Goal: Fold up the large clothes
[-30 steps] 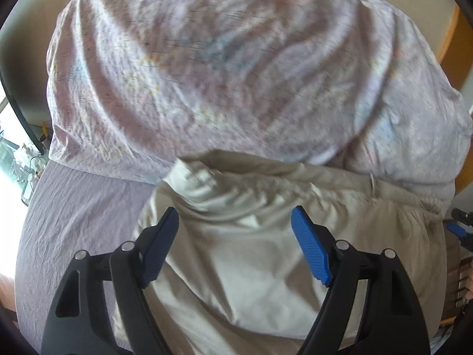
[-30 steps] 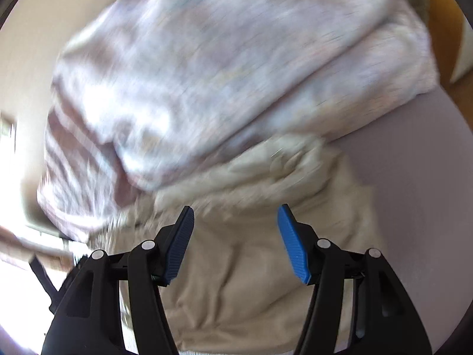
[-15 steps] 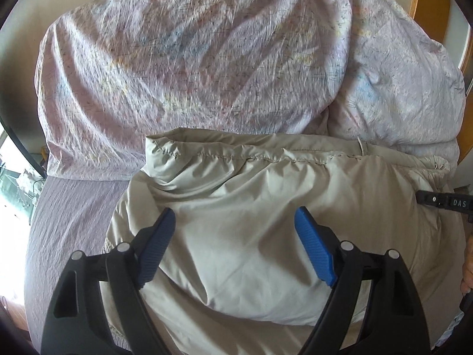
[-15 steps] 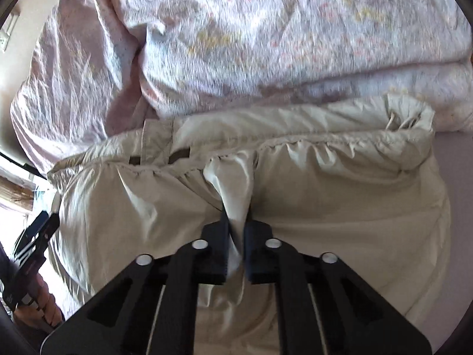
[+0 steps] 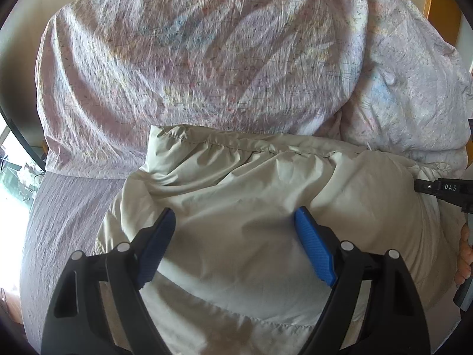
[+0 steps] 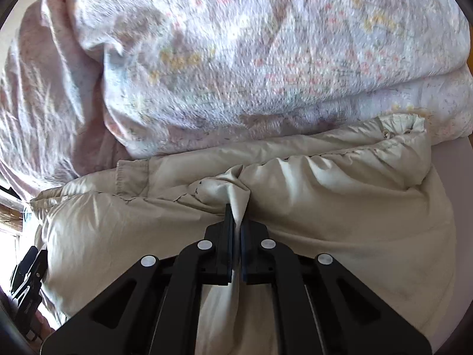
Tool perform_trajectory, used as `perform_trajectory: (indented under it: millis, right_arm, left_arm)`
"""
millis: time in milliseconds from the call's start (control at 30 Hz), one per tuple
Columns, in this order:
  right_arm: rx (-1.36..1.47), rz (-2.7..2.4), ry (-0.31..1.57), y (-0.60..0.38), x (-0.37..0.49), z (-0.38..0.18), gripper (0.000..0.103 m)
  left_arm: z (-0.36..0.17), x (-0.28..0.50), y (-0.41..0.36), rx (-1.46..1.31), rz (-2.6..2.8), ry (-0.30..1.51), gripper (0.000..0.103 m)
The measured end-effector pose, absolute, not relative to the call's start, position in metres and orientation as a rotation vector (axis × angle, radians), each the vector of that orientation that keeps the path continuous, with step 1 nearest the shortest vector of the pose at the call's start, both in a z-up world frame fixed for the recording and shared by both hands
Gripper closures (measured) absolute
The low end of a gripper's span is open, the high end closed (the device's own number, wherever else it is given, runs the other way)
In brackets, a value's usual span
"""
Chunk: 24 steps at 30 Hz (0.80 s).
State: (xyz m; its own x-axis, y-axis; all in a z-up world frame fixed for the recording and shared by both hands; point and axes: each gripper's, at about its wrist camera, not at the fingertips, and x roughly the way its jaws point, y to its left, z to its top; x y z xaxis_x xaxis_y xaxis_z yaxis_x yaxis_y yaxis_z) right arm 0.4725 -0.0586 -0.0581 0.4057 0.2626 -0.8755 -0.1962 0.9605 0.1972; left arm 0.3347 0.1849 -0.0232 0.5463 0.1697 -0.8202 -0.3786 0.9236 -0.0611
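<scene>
— Duvet point(image 5: 207, 59) is crowding the far side, right? What else am I looking at?

— Yep, a big crinkled floral duvet, pale pink and lilac print, is bulging up behind the beige jacket point(image 5: 251, 207) and touching its far hem. Lilac ribbed bedsheet point(image 5: 65, 213) is showing to the left under both. Wooden frame point(image 5: 440, 3) is peeking in at top right.

— Where's the jacket sitting?

— It's lying on the sheet, pushed against the duvet, puffy with a gathered stitched seam along the far edge.

— Left tool?

— I'm holding the left gripper point(image 5: 233, 236) low over the jacket, pointing toward the duvet, blue ribbed pads spread wide, gripping nothing.

— Right one?

— I'm keeping the right gripper point(image 6: 236, 222) pressed together on a pinched ridge of jacket point(image 6: 295, 201) fabric near the seam; the cloth is bunching up between the fingers. It's also poking in at the right edge of the left view point(image 5: 443, 189), with a hand point(image 5: 464, 254) behind it.

— Fabric?

— Thin, smooth, slightly shiny shell, softly creased. Right view is a bit blurred.
</scene>
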Motion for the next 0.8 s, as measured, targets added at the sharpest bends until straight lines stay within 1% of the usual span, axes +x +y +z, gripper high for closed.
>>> perform_trajectory:
  millis: [233,300,367,500,567,633,700,800]
  right_arm:
    - [0.087,0.290,1.135,-0.058,0.478,-0.075,0.099]
    - [0.106,0.293,1.137,-0.060,0.479,-0.078,0.097]
    - [0.131,0.311,1.136,-0.069,0.478,-0.078,0.092]
    - [0.153,0.344,1.132,-0.097,0.470,-0.069,0.077]
    - [0.165,0.348,1.102,-0.111,0.463,-0.059,0.062]
    - [0.190,0.353,1.035,-0.128,0.452,-0.046,0.055]
    - [0.198,0.349,0.966,-0.147,0.439,-0.033,0.055]
    - [0.198,0.311,0.931,-0.171,0.433,-0.030,0.055]
  left_arm:
    - [-0.049,0.348,0.194,-0.243,0.386,0.980,0.018]
    - [-0.057,0.353,0.198,-0.249,0.404,0.989,0.017]
    - [-0.062,0.356,0.199,-0.237,0.421,0.997,0.016]
    - [-0.071,0.363,0.201,-0.211,0.447,1.008,0.014]
    - [-0.074,0.365,0.202,-0.204,0.453,1.009,0.013]
    - [-0.077,0.366,0.204,-0.205,0.457,1.008,0.012]
    - [-0.079,0.366,0.207,-0.208,0.459,1.005,0.012]
    - [-0.083,0.366,0.212,-0.211,0.462,1.003,0.011]
